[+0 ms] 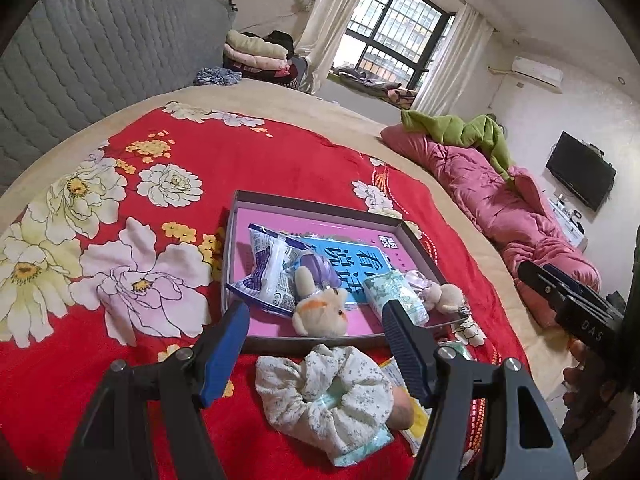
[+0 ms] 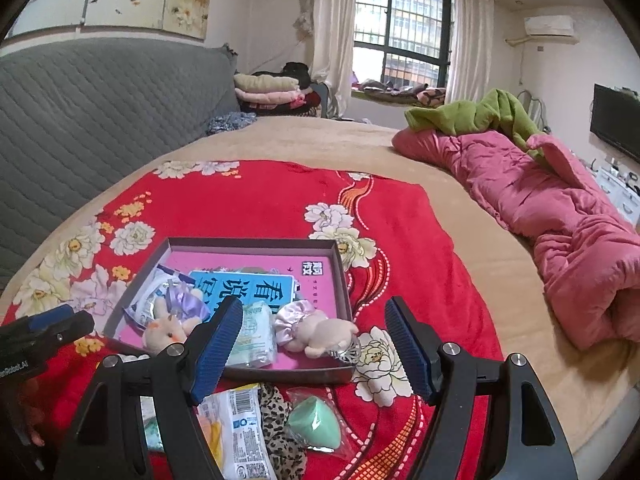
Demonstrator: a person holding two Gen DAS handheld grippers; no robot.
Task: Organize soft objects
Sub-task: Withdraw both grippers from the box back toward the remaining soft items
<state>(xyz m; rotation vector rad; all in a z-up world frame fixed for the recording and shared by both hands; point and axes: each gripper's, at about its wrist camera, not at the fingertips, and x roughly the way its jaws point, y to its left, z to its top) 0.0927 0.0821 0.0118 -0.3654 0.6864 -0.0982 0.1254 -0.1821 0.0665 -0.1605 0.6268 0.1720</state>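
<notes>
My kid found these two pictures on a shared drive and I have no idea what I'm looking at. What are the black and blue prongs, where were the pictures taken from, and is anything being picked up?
No robot here: a person holds a pair of hand tongs in each hand, each with a wide-angle camera looking along its two blue-padded fingers. One picture comes from the left tongs, the other from the right tongs.

Both look down at a red flowered blanket on a bed. On it sits a shallow box holding a plush bunny, a tissue pack, a snack bag and another small plush. In front of the box lie a floral scrunchie, a leopard scrunchie and a green sponge.

Both tongs stand open; nothing is held.
</notes>
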